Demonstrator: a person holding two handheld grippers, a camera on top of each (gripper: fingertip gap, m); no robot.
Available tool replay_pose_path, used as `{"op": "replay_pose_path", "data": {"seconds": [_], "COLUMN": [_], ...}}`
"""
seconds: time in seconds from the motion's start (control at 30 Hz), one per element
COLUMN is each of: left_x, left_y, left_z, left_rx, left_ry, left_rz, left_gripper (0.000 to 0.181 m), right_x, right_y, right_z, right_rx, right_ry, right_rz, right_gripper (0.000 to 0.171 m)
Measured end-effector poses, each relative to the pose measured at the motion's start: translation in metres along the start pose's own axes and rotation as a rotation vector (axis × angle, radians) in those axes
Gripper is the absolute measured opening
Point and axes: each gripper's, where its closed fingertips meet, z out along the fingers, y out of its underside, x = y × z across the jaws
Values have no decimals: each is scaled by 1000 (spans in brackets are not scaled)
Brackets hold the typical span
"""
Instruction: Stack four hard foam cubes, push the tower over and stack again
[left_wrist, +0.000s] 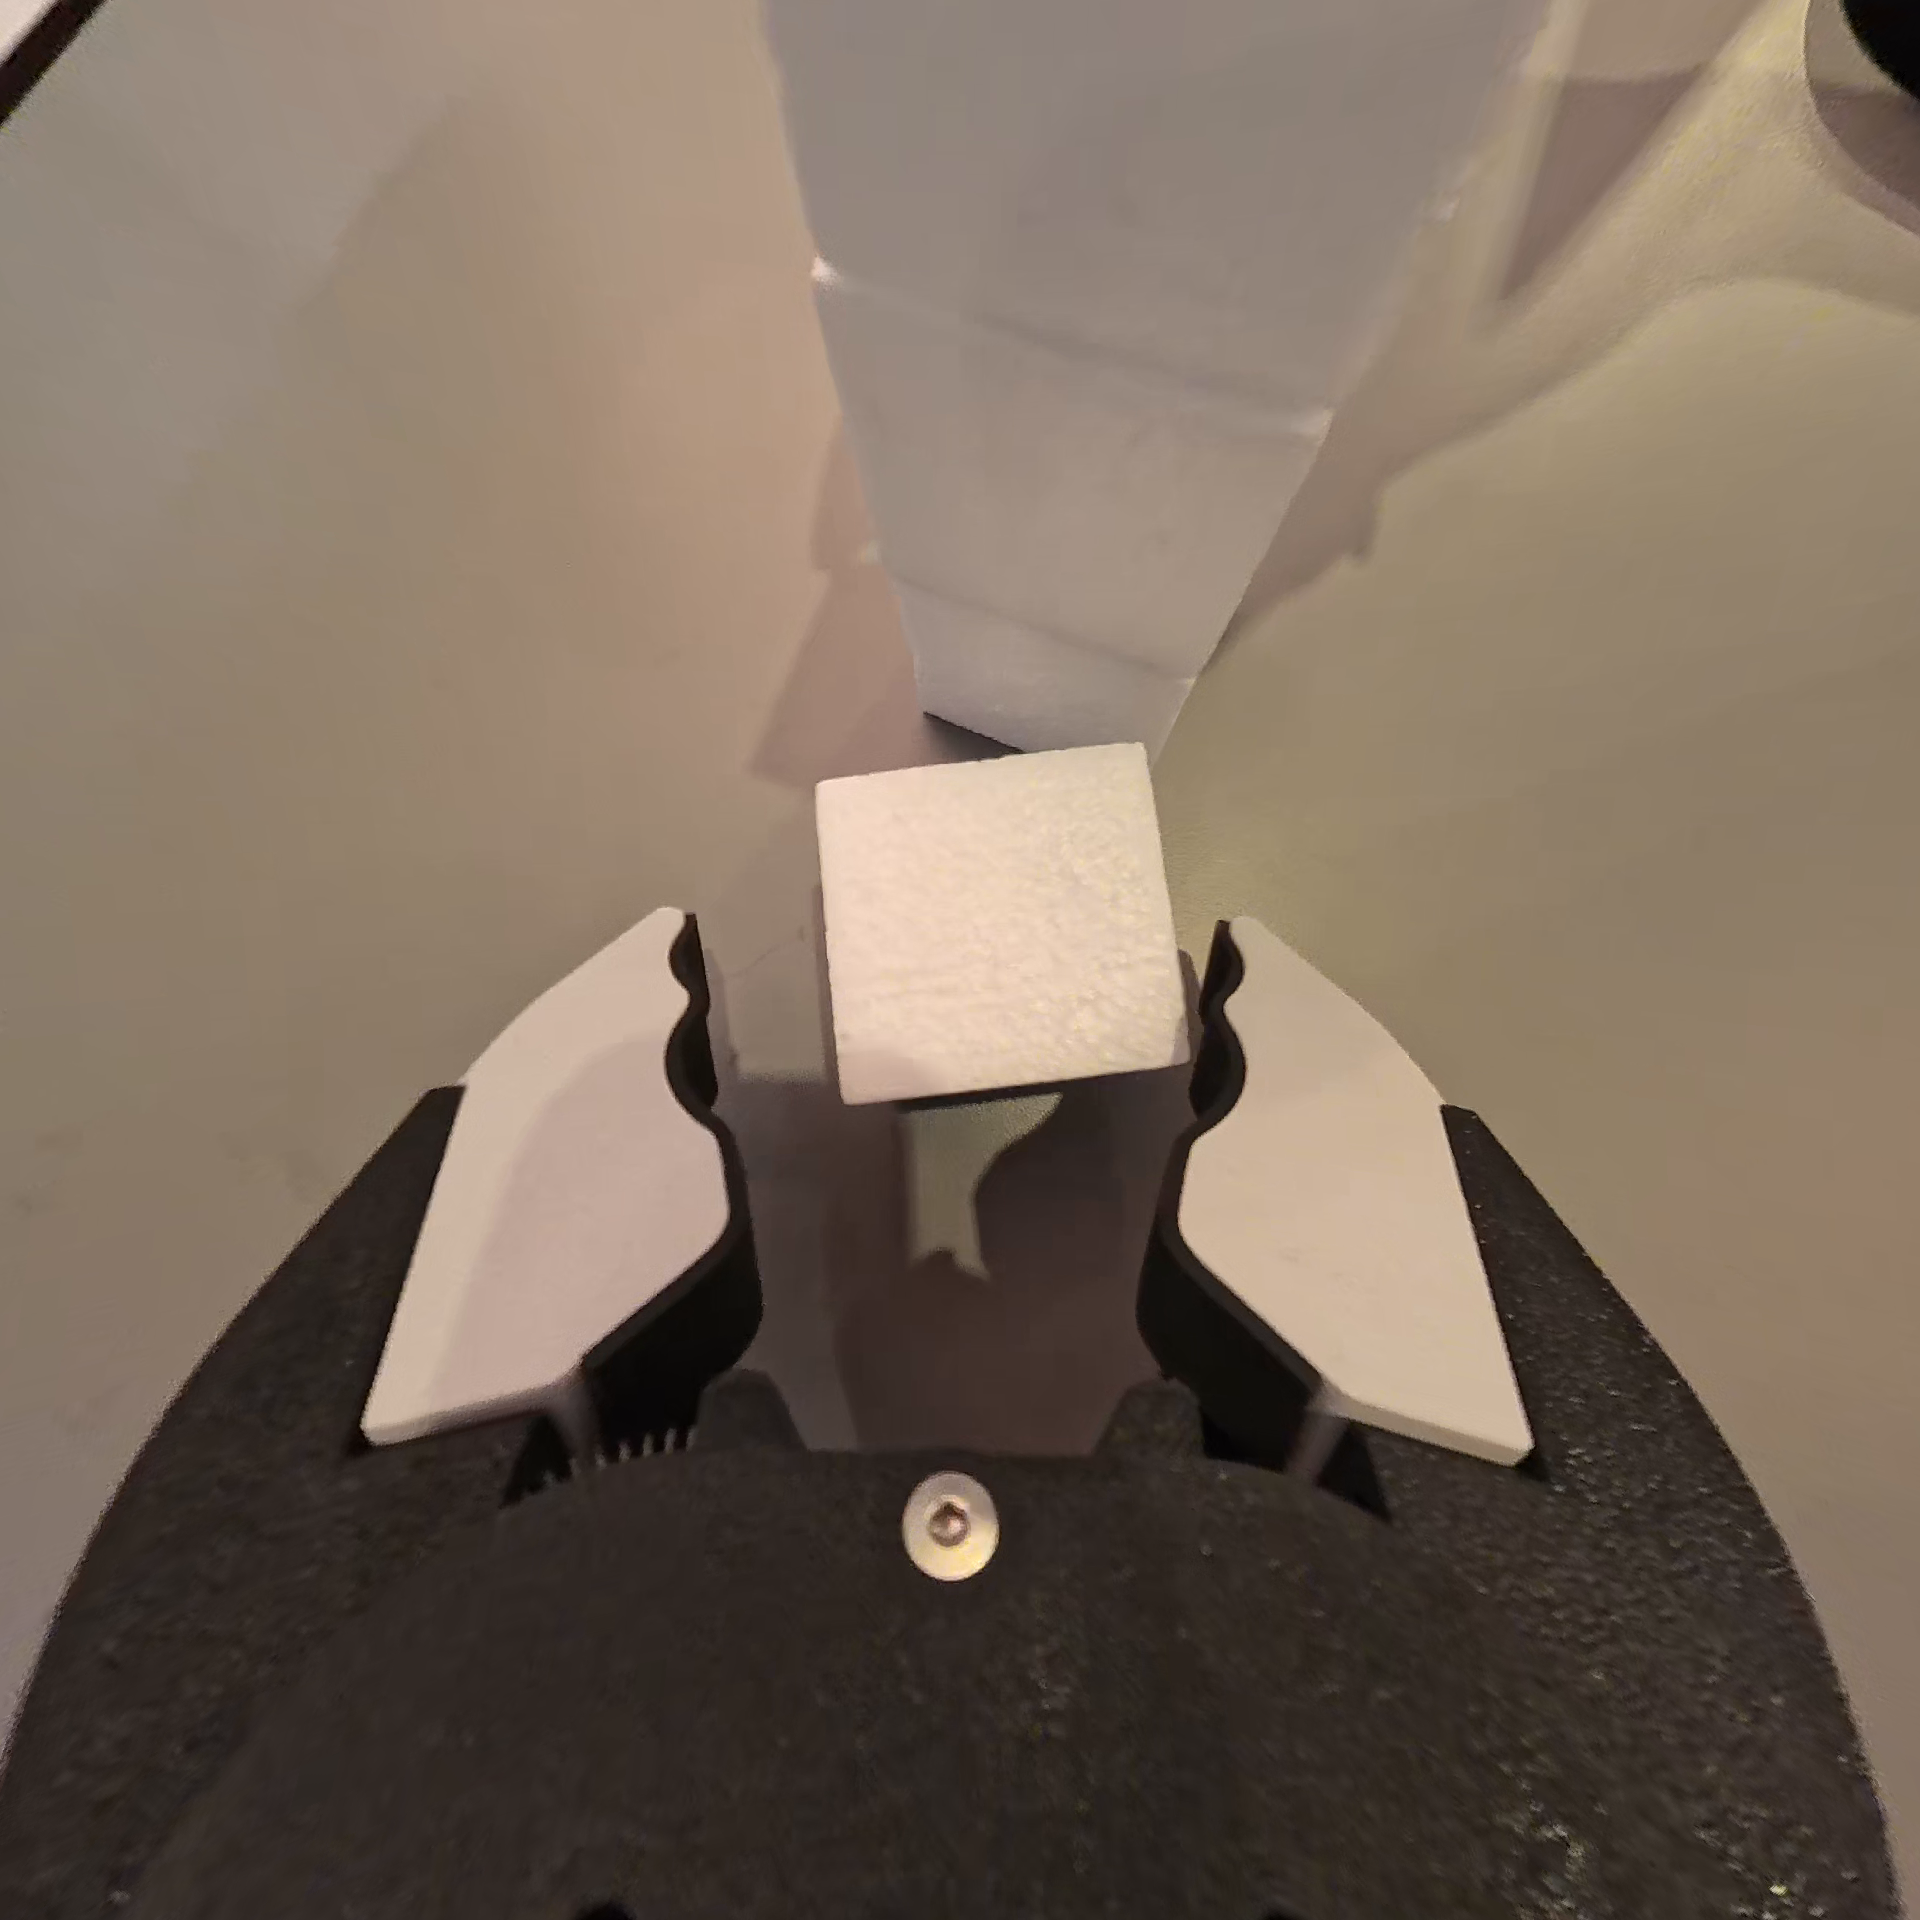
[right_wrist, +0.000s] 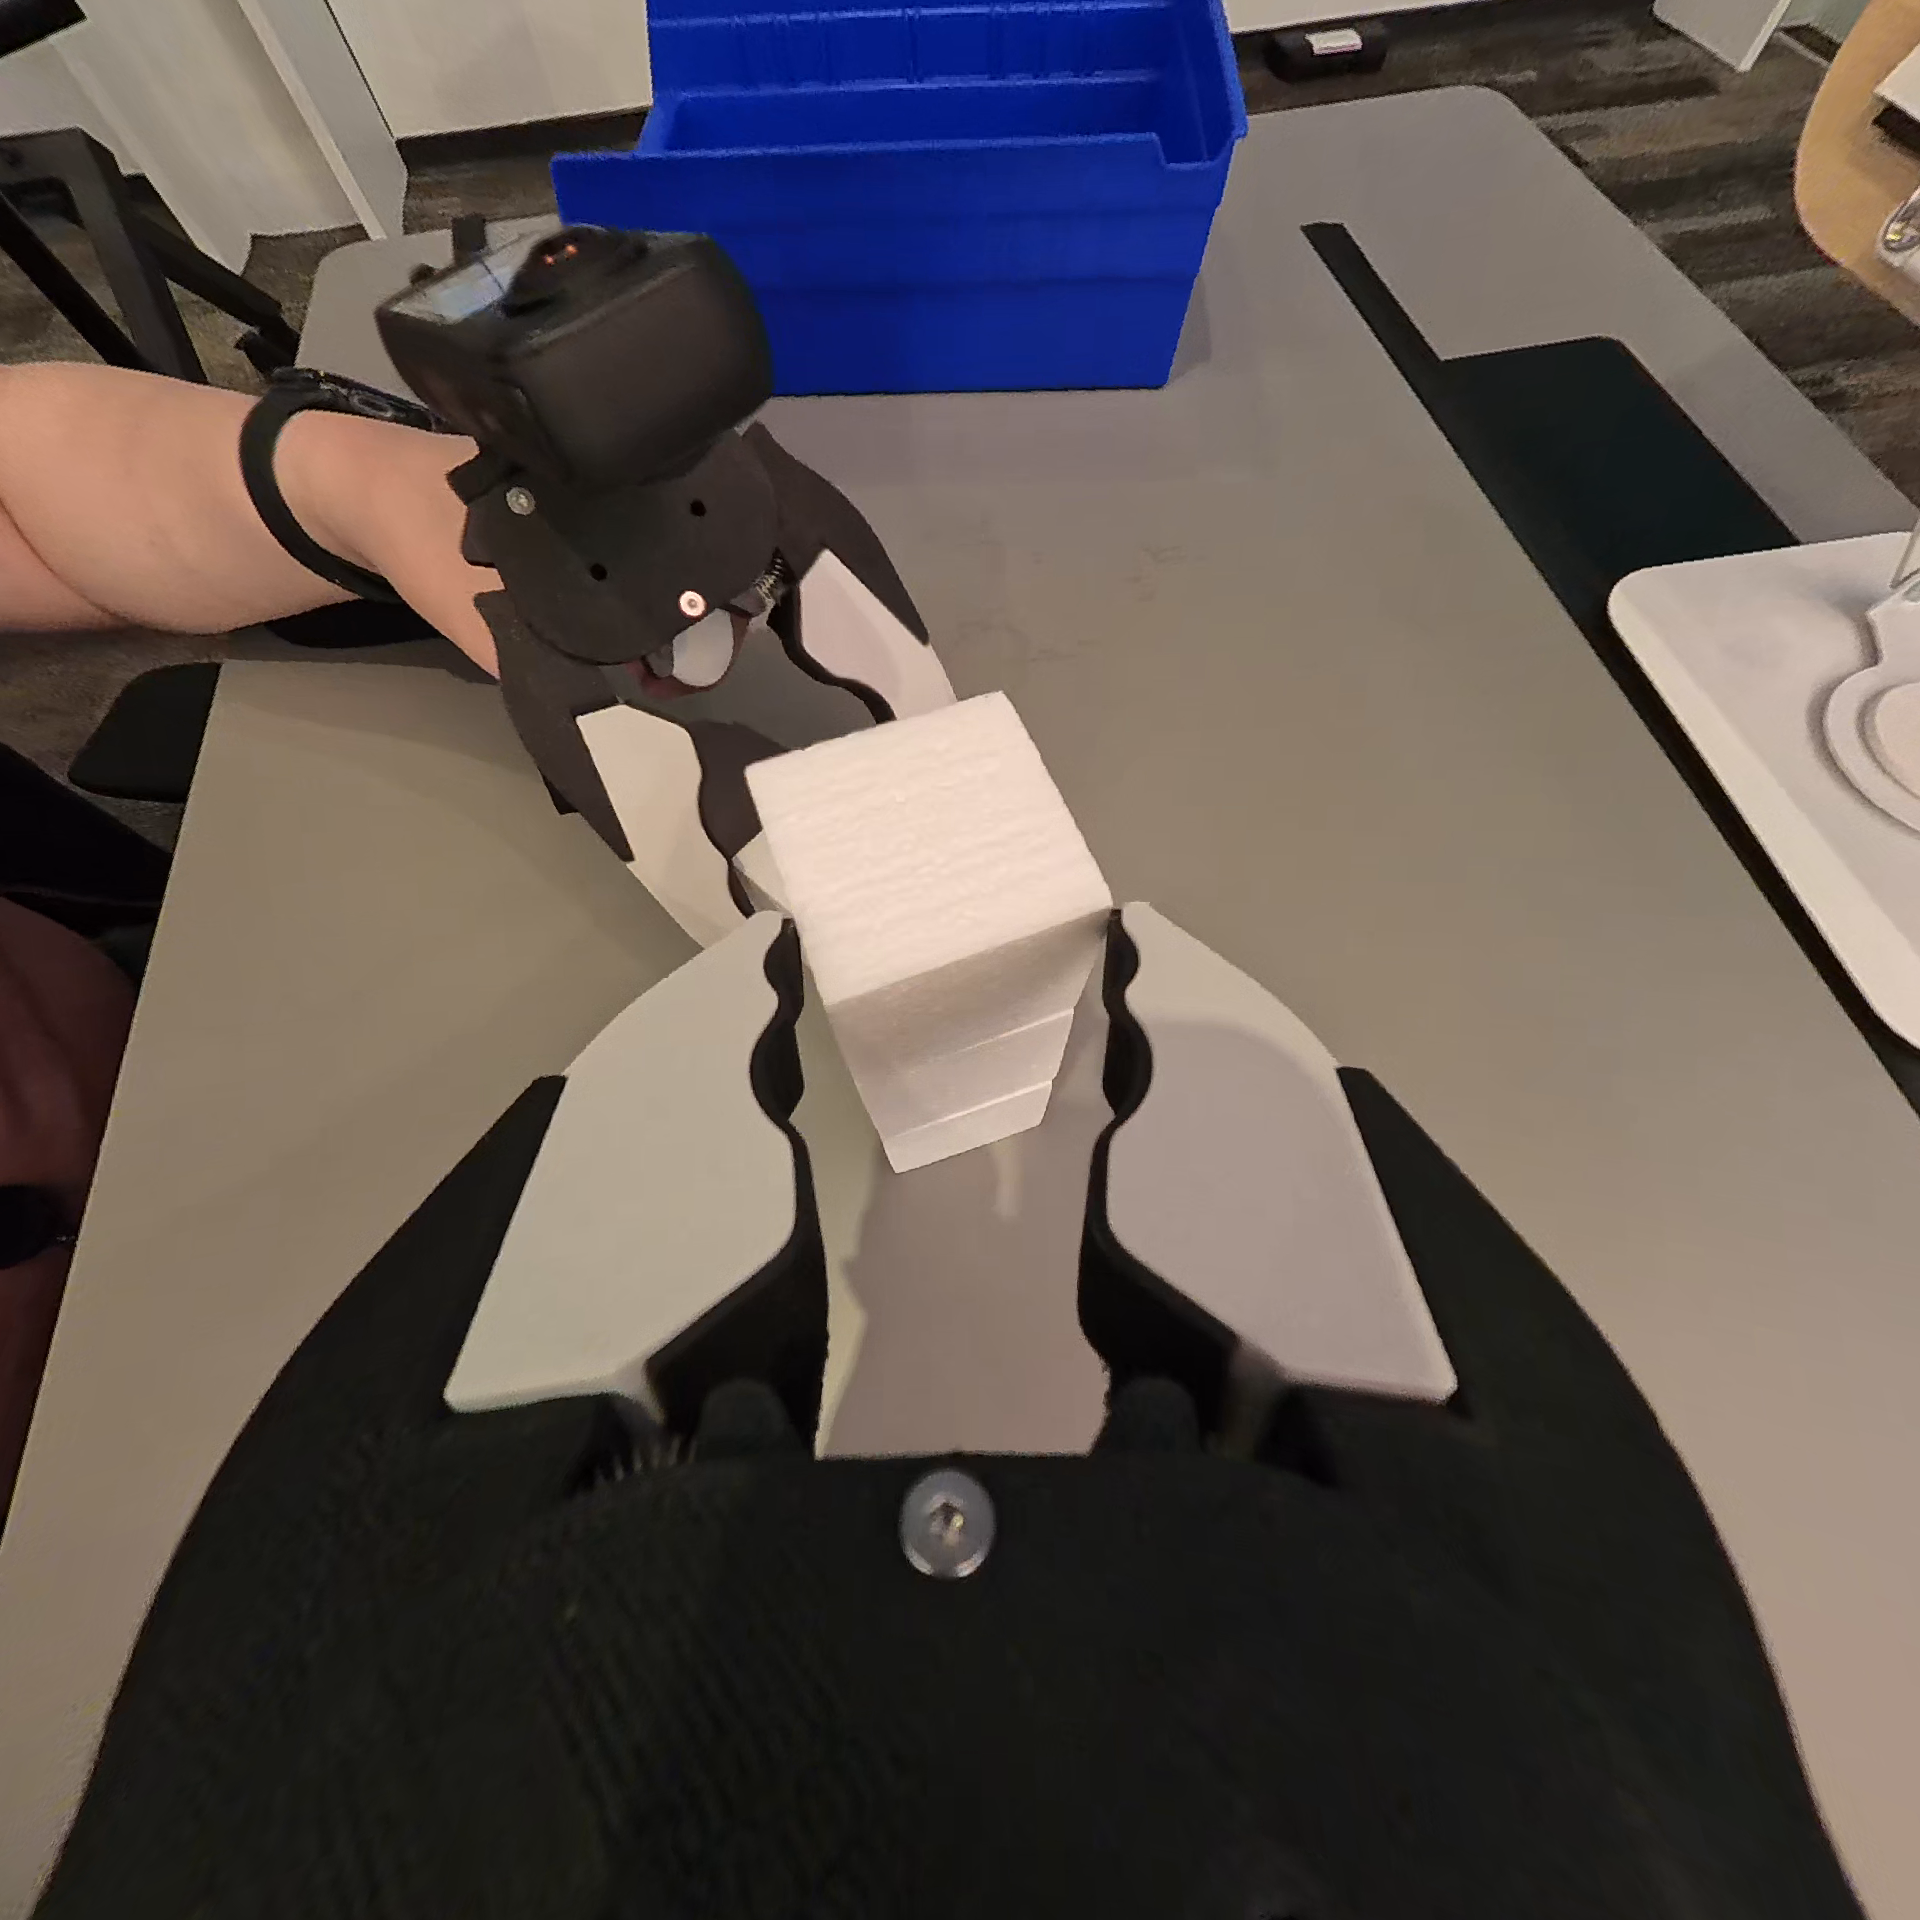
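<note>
Grey counter (right_wrist: 1299, 644) carries a blue bin (right_wrist: 935, 208) at its far edge, visible only in the right wrist view, as is a white tray (right_wrist: 1745, 748) at the right edge. Right tongs (right_wrist: 951, 935) are spread around the foam tower (right_wrist: 925, 831). Left tongs (left_wrist: 961, 961), also spread, flank 1 loose cube (left_wrist: 997, 935), which lies just before that tower (left_wrist: 1060, 364).

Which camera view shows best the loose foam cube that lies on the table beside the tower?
The left wrist view: the loose cube lies unobstructed between the open fingers of the left tool, in front of the tower. In the right wrist view, only a small corner shows behind the tower.
</note>
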Motion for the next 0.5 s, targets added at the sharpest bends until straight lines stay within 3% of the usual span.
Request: {"op": "replay_pose_path", "data": {"seconds": [0.13,0.27,0.5], "left_x": [-1,-4,-18], "left_y": [1,3,-5], "left_z": [5,10,-15], "left_rx": [-2,-5,38], "left_ry": [-11,-28,-43], "left_rz": [0,8,-16], "left_gripper": [80,69,68], "right_x": [-3,-9,11], "right_y": [-2,-8,33], "right_z": [-1,-17,-53], "right_rx": [31,151,242], "right_ry": [9,-11,8], "right_rz": [-44,-77,48], "right_gripper": [72,76,73]}}
